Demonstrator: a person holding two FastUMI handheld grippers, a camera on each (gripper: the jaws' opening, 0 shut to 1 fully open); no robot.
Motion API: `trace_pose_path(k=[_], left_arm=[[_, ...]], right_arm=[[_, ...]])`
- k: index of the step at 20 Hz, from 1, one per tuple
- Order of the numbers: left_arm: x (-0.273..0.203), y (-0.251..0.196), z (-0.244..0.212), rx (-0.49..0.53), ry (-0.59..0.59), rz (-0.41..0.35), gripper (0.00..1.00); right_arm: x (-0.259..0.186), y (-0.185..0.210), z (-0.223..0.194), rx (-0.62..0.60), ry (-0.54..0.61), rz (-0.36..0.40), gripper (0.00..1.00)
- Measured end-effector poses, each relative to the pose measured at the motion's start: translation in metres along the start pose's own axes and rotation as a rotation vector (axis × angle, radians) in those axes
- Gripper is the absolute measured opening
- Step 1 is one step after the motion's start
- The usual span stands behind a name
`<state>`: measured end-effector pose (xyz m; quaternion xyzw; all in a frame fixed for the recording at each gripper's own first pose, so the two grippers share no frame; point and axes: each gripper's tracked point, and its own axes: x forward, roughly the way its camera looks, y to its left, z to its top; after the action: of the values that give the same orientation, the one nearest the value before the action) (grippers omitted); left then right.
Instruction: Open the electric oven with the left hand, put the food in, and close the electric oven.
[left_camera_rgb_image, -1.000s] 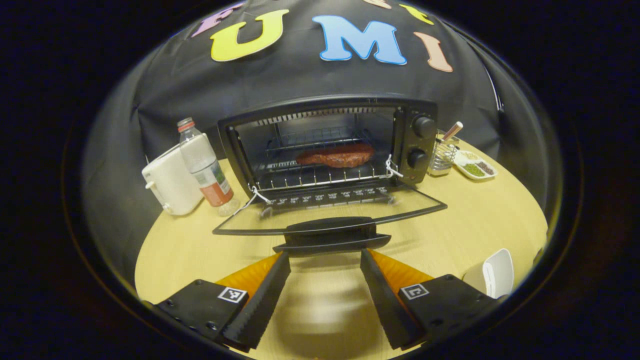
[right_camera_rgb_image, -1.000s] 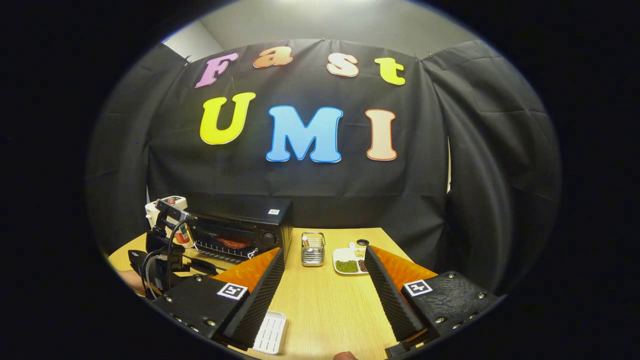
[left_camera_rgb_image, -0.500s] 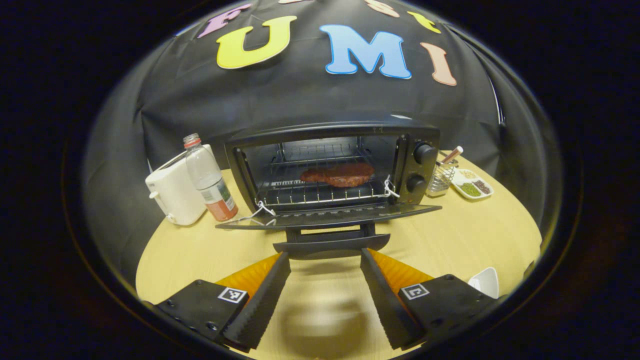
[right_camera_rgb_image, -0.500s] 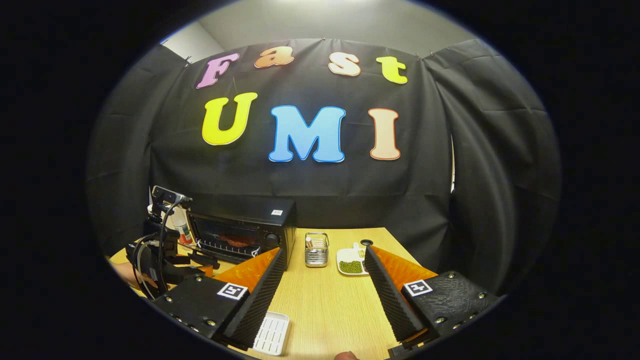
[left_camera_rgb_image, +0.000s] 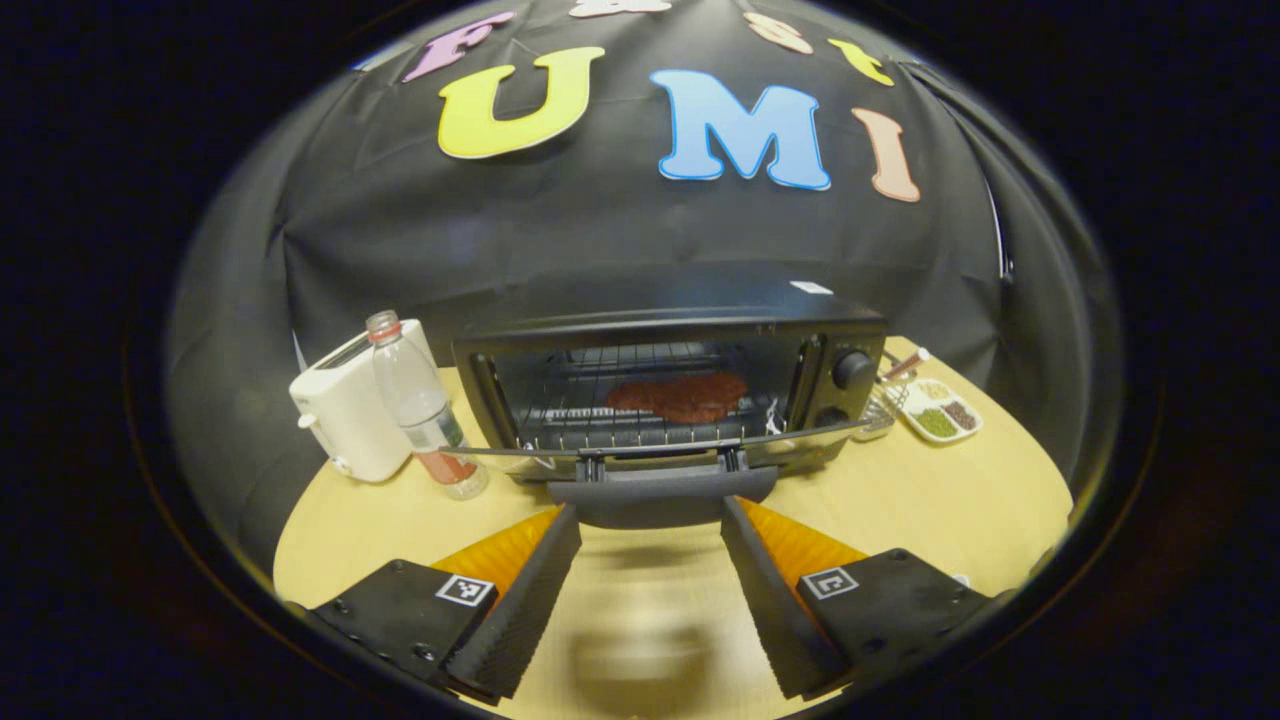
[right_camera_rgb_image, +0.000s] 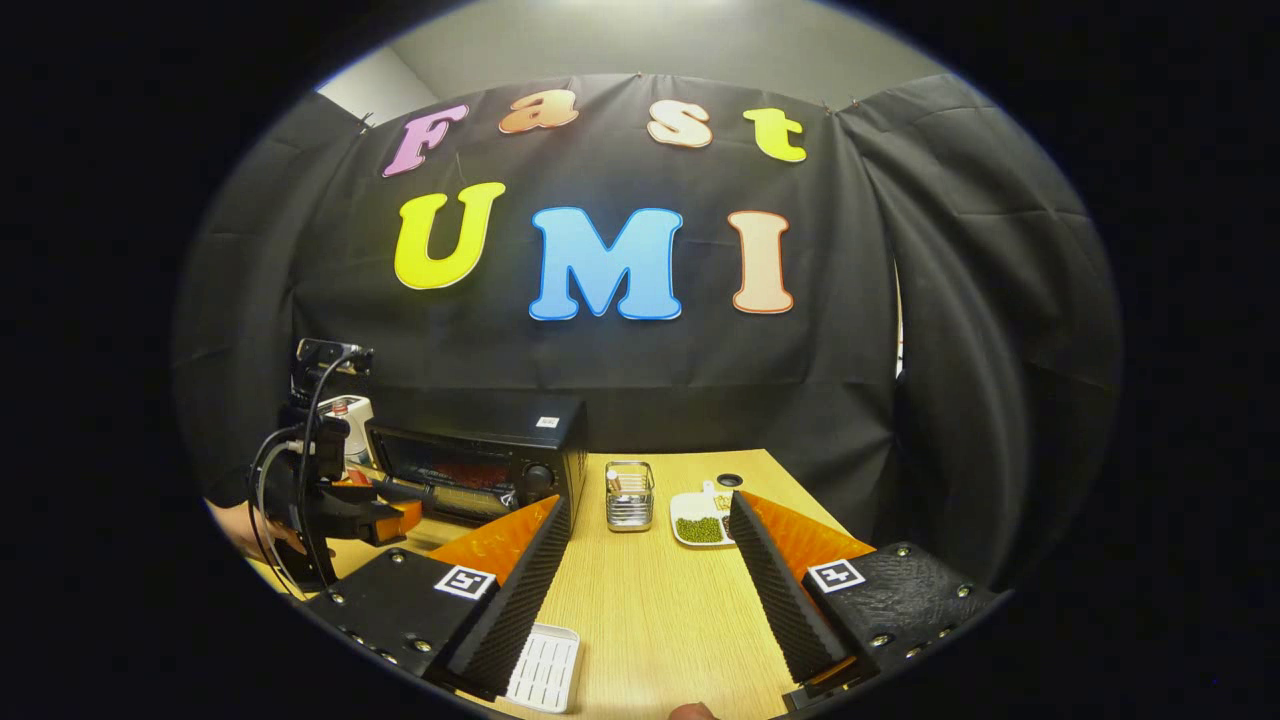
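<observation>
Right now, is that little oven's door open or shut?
Partly open. The oven door tilts away from the oven, its handle at the left claw; meat sits inside.

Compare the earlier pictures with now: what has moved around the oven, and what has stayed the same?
The oven door has swung up from lying flat to partly closed, lifted by the left hand-held gripper, whose open fingers are under the door handle. The food stays on the rack; the right hand-held gripper remains open and idle over the table.
</observation>
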<state>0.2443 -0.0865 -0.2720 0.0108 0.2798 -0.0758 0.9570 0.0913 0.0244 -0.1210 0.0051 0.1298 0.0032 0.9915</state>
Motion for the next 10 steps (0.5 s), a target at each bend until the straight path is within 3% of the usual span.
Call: trace_pose_path(k=[1,2,5,7,9,10], left_arm=[[0.002,0.000,0.007,0.006,-0.013,0.003,1.00],[0.005,0.001,0.014,0.011,-0.027,0.002,0.92],[0.009,-0.002,0.040,0.027,-0.082,-0.010,1.00],[0.000,-0.007,0.061,0.021,-0.138,-0.016,0.96],[-0.018,-0.018,0.081,0.013,-0.201,-0.036,1.00],[-0.030,-0.024,0.088,0.015,-0.228,-0.043,0.96]], right_arm=[[0.001,0.000,0.000,0.000,0.000,-0.003,0.98],[0.000,0.000,-0.001,0.001,0.002,-0.005,0.98],[0.000,-0.001,0.000,0.006,-0.004,-0.009,0.98],[-0.002,-0.002,0.002,0.016,-0.013,-0.008,0.98],[-0.004,-0.006,0.007,0.028,-0.028,-0.006,0.98],[-0.005,-0.010,0.011,0.026,-0.038,-0.006,0.98]])
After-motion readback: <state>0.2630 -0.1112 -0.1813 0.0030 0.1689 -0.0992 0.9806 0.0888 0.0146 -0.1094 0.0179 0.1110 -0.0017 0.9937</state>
